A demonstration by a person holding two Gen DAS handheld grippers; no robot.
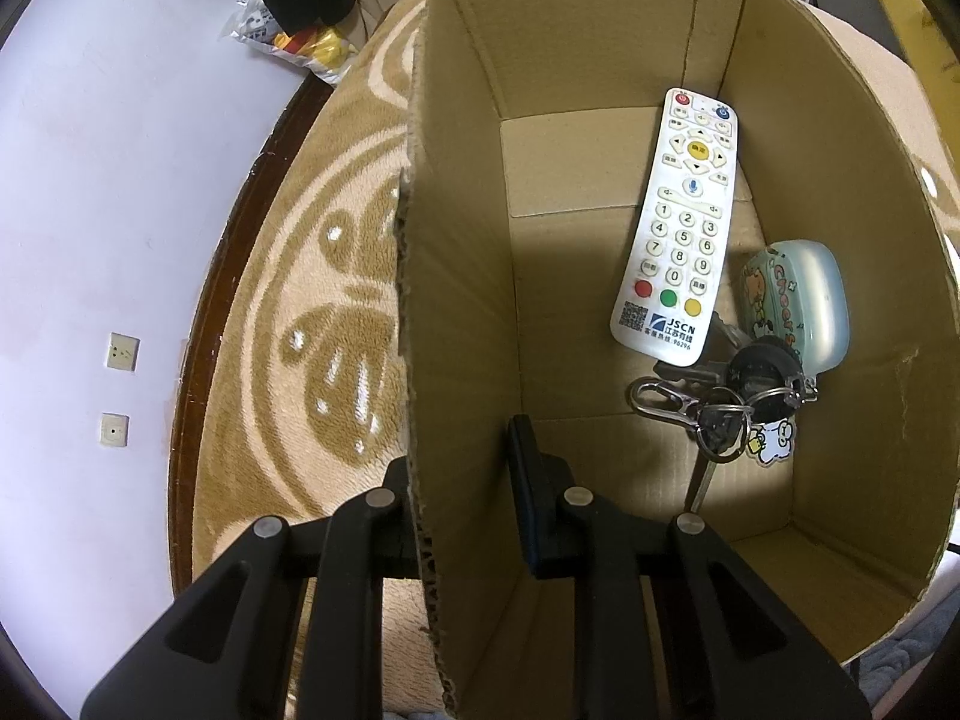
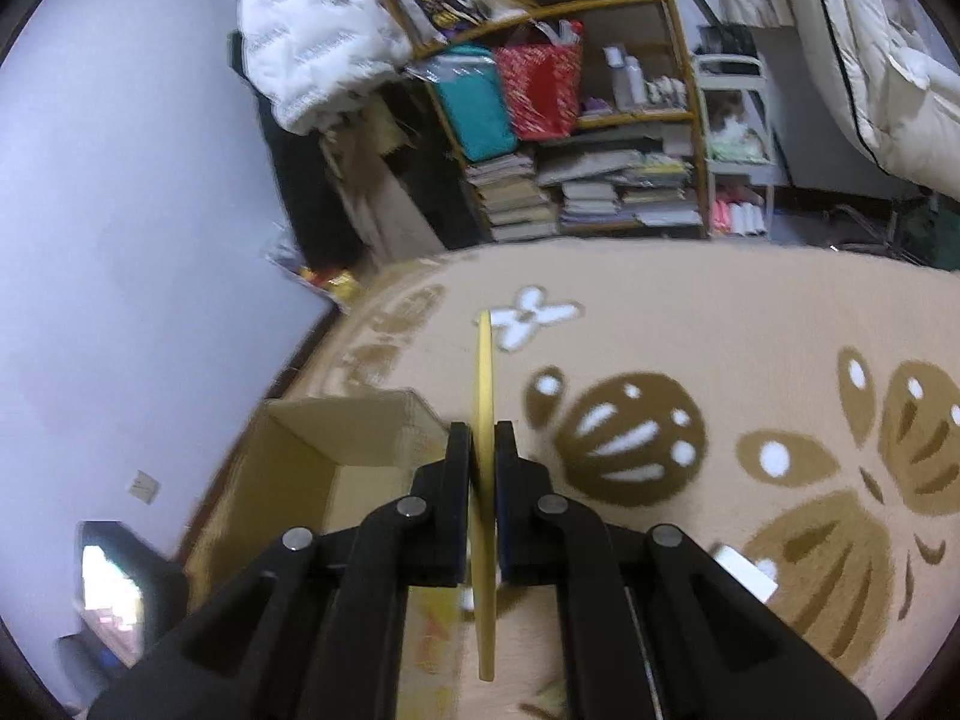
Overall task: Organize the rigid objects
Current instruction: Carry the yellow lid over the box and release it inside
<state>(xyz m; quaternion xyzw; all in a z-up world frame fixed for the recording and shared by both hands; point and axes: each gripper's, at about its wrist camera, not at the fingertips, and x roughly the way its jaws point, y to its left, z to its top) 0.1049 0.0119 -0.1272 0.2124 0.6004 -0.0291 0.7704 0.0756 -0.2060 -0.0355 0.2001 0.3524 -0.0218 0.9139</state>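
The left tool [image 1: 465, 492] is clamping the left wall of a cardboard box [image 1: 456, 276], one finger outside the wall and the other inside, so its jaws are nearly together with only the cardboard between them. The box is sitting open-topped on a tan carpet [image 1: 288, 324] patterned with brown and white shapes, close beside a pale wall [image 1: 108, 192] with two small sockets low down.

Inside the box, a white remote control [image 1: 678, 228] is lying face up, leaning toward the right wall. Just beside its lower end a small pale blue case [image 1: 804, 306] with a cartoon print is resting against the right wall. A bunch of keys [image 1: 720, 408] with a carabiner and a cartoon charm is lying on the box floor, touching the remote's lower corner and the case.

The right tool [image 2: 482, 456] is gripping a thin yellow flat piece [image 2: 485, 372] edge-on, its two pads pressing on either face. The piece is standing upright between the jaws, reaching up past the fingertips and down below them; I cannot tell what it is. It is hanging in the air above the carpet, just to the right of the box [image 2: 324, 438] as the right wrist view shows it. A small white block [image 2: 744, 576] is lying on the carpet near the right finger. Beyond the carpet a crowded bookshelf [image 2: 600, 138] is standing against the far side of the room, with a white padded jacket [image 2: 312, 30] hanging to its left.
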